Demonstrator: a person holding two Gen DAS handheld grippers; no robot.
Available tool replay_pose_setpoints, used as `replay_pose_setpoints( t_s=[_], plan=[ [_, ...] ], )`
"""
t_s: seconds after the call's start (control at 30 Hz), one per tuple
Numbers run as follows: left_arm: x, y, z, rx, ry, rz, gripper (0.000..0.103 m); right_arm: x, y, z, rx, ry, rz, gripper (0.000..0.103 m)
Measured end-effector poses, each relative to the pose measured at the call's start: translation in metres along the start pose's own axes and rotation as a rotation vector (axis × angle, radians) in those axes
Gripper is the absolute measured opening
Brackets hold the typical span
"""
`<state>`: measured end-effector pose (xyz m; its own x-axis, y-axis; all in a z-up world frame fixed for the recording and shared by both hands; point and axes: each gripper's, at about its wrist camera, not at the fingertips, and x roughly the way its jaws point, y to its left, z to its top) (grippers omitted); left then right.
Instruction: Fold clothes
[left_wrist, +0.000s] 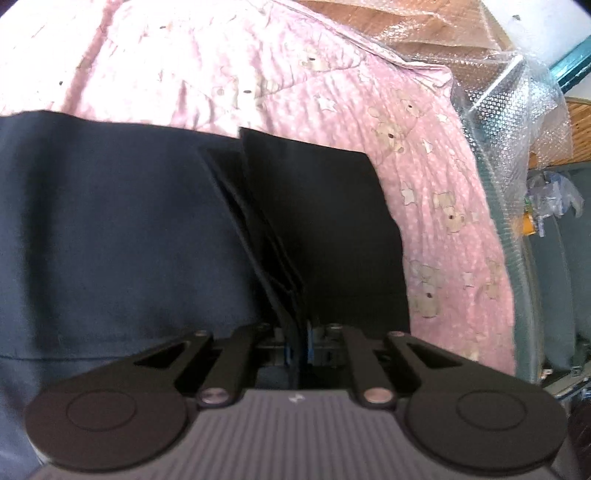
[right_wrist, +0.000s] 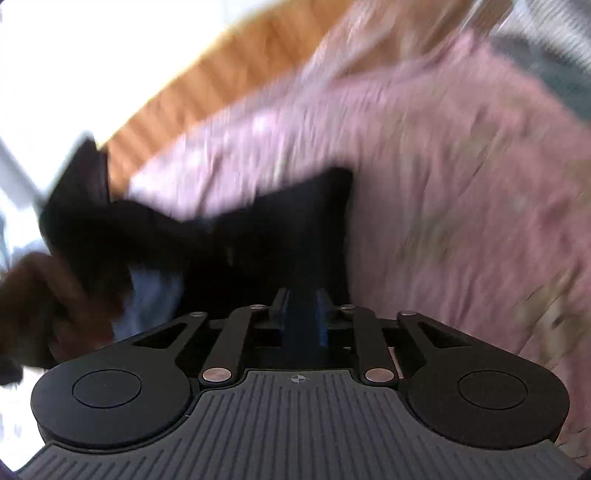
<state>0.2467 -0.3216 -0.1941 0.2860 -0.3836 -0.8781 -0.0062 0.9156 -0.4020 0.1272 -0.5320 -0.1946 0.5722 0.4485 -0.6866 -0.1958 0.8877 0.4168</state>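
Note:
A dark navy garment (left_wrist: 110, 229) lies on a pink bear-print quilt (left_wrist: 280, 74). My left gripper (left_wrist: 297, 343) is shut on a folded edge of the garment, with layered cloth rising between its blue pads. My right gripper (right_wrist: 301, 317) is shut on another part of the same dark garment (right_wrist: 280, 229); that view is heavily blurred by motion. At the left of the right wrist view the other gripper and a hand (right_wrist: 40, 295) show dimly.
The pink quilt (right_wrist: 443, 184) covers the bed. Bubble wrap (left_wrist: 517, 122) and a wooden board (left_wrist: 388, 22) lie beyond its far right edge. A wooden surface (right_wrist: 207, 92) shows behind the quilt. Grey bags and clutter (left_wrist: 554, 229) sit off the right side.

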Motion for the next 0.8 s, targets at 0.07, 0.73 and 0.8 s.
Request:
replay_pose_setpoints(
  t_s=[0.07,0.73,0.8],
  plan=[
    [-0.005,0.003,0.0,-0.006,-0.004,0.036,0.013,0.008,0.012,-0.014,-0.096,0.057,-0.032,0.013],
    [0.003,0.025,0.05,-0.069,-0.15,-0.01,0.047,0.048,0.022,0.076,-0.247,0.027,-0.034,0.02],
    [0.008,0.026,0.051,-0.074,-0.152,-0.009,0.047,0.041,0.022,0.068,-0.244,0.018,-0.04,0.023]
  ],
)
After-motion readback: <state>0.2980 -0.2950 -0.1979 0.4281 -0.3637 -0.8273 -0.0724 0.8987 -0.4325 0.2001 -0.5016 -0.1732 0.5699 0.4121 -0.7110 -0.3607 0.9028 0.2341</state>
